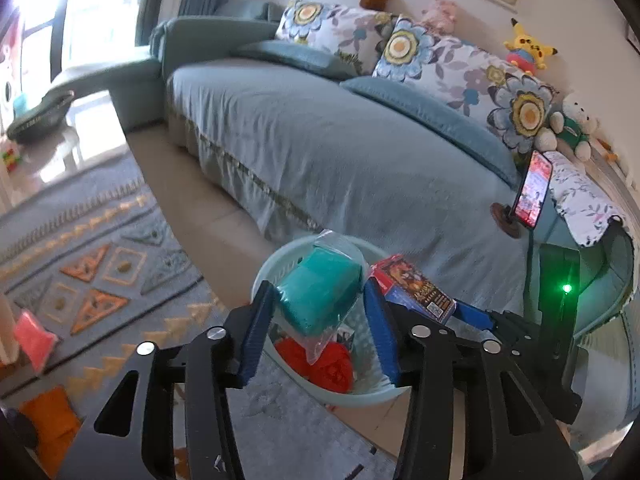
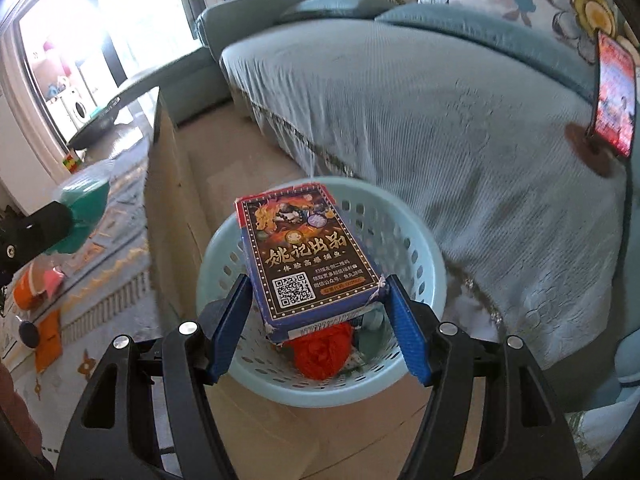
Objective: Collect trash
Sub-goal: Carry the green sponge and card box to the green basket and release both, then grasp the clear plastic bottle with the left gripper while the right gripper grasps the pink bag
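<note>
Teal first, from my left wrist camera: a teal bundle in a clear plastic bag (image 1: 318, 300) sits between my left gripper's (image 1: 318, 332) blue pads, and it looks pinched from both sides, though I can't quite see the right pad touching. It hangs right over the pale blue perforated basket (image 1: 276, 268), which stands on the floor against the front edge of the blue sofa (image 1: 320, 140). Red crumpled trash (image 1: 332, 366) already lies in the basket's bottom. A pink bag (image 1: 34, 340) waits on the patterned rug (image 1: 100, 280), well apart.

Over to the right wrist camera: my right gripper (image 2: 316, 316) is clamped on a printed card box with a QR code (image 2: 308, 260), both pads pressed to its near corners. The box is poised above the basket's open mouth, over the red wad.

I'd call this the drop-off step, both hands loaded. Next move, as I judge it: spread the pads, one hand at a time, keeping each item inside the rim so nothing bounces off onto the floor.
</note>
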Tool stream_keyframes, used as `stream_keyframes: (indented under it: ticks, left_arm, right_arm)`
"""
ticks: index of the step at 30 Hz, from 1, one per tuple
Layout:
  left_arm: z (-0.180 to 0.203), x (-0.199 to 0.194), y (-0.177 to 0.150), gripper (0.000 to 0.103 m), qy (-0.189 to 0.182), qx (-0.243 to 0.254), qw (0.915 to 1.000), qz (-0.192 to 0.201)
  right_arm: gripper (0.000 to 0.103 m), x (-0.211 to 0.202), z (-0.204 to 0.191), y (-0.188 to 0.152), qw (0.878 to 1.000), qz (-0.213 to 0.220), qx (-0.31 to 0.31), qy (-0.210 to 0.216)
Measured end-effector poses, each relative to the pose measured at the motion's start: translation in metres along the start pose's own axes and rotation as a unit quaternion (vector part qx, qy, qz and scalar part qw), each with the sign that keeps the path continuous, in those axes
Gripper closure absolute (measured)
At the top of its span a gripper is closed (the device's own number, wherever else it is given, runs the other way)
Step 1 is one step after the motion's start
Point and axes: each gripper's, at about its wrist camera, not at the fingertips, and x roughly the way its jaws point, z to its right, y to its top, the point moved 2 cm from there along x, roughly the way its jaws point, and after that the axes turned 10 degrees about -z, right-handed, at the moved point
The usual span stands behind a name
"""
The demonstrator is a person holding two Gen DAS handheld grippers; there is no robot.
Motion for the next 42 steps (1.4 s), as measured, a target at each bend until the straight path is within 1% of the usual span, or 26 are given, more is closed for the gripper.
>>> stream_keyframes:
  ticks: [1,2,3,6,8,10,12,17,19,23,25,26,29,31,32,33,34,35,36,37,38,39,40,42]
  left_arm:
    - [-0.002,0.002,-0.001,0.050,0.003,-0.005,1.0000,-0.002]
    - [-0.006,0.005,-0.002,0.045,0.006,-0.011,0.9999,-0.005]
    - [-0.010,0.007,-0.004,0.043,0.004,-0.017,0.9998,-0.006]
    - [-0.019,0.010,-0.008,0.042,-0.008,-0.028,0.9995,-0.010]
    - [-0.023,0.009,-0.011,0.040,-0.006,-0.032,0.9994,-0.010]
    - [-0.029,0.006,-0.015,0.039,-0.011,-0.040,0.9991,-0.008]
    - [-0.035,0.001,-0.018,0.039,-0.018,-0.050,0.9986,-0.005]
    - [-0.049,-0.024,-0.026,0.039,-0.011,-0.061,0.9980,0.015]
    - [-0.057,-0.039,-0.029,0.039,-0.003,-0.066,0.9975,0.027]
    - [-0.078,-0.073,-0.038,0.039,0.023,-0.078,0.9952,0.054]
    - [-0.097,-0.094,-0.045,0.039,0.046,-0.091,0.9924,0.069]
    - [-0.102,-0.100,-0.046,0.039,0.052,-0.095,0.9914,0.073]
    - [-0.132,-0.126,-0.057,0.039,0.080,-0.122,0.9854,0.088]
    - [-0.151,-0.144,-0.065,0.039,0.103,-0.142,0.9794,0.100]
    - [-0.162,-0.153,-0.070,0.039,0.124,-0.155,0.9745,0.105]
    - [-0.168,-0.158,-0.073,0.037,0.142,-0.163,0.9703,0.108]
    - [-0.176,-0.164,-0.077,0.034,0.171,-0.176,0.9631,0.112]
    - [-0.183,-0.169,-0.082,0.028,0.202,-0.191,0.9537,0.115]
    - [-0.195,-0.173,-0.090,0.024,0.247,-0.219,0.9371,0.114]
    - [-0.203,-0.175,-0.096,0.024,0.270,-0.241,0.9257,0.110]
    - [-0.211,-0.176,-0.102,0.024,0.280,-0.264,0.9169,0.105]
    - [-0.223,-0.176,-0.110,0.024,0.275,-0.293,0.9101,0.100]
    - [-0.232,-0.174,-0.116,0.024,0.268,-0.318,0.9049,0.093]
    - [-0.247,-0.169,-0.125,0.024,0.250,-0.354,0.8979,0.077]
  right_arm:
    - [0.038,0.005,0.000,0.000,1.000,-0.006,0.001,0.002]
    - [0.038,0.011,0.001,-0.001,1.000,-0.013,0.003,0.006]
    - [0.038,0.014,0.003,-0.001,1.000,-0.016,0.005,0.007]
    - [0.038,0.022,0.006,-0.006,1.000,-0.024,0.007,0.007]
    - [0.038,0.023,0.006,-0.007,1.000,-0.027,0.007,0.009]
    - [0.038,0.023,0.003,-0.010,1.000,-0.028,0.007,0.010]
    - [0.038,0.020,0.000,-0.011,1.000,-0.024,0.002,0.011]
    - [0.038,-0.002,-0.017,-0.010,1.000,-0.003,-0.015,0.015]
    - [0.038,-0.011,-0.026,-0.008,0.999,0.009,-0.023,0.020]
    - [0.038,-0.036,-0.058,-0.007,0.997,0.041,-0.055,0.041]
    - [0.038,-0.046,-0.075,-0.008,0.995,0.054,-0.070,0.052]
    - [0.038,-0.051,-0.084,-0.008,0.993,0.060,-0.078,0.058]
    - [0.038,-0.064,-0.120,-0.012,0.988,0.079,-0.106,0.082]
    - [0.038,-0.067,-0.140,-0.017,0.984,0.086,-0.121,0.094]
    - [0.038,-0.066,-0.154,-0.021,0.982,0.089,-0.132,0.101]
    - [0.037,-0.064,-0.164,-0.024,0.980,0.090,-0.139,0.106]
    - [0.035,-0.060,-0.172,-0.028,0.979,0.089,-0.144,0.109]
    - [0.035,-0.056,-0.179,-0.032,0.979,0.087,-0.149,0.109]
    - [0.035,-0.049,-0.189,-0.037,0.978,0.082,-0.155,0.110]
    - [0.035,-0.042,-0.197,-0.043,0.978,0.078,-0.161,0.111]
    - [0.035,-0.035,-0.205,-0.048,0.977,0.073,-0.165,0.112]
    - [0.035,-0.030,-0.208,-0.052,0.977,0.069,-0.167,0.114]
    - [0.035,-0.025,-0.213,-0.056,0.977,0.063,-0.171,0.114]
    - [0.035,-0.018,-0.218,-0.061,0.976,0.058,-0.178,0.114]
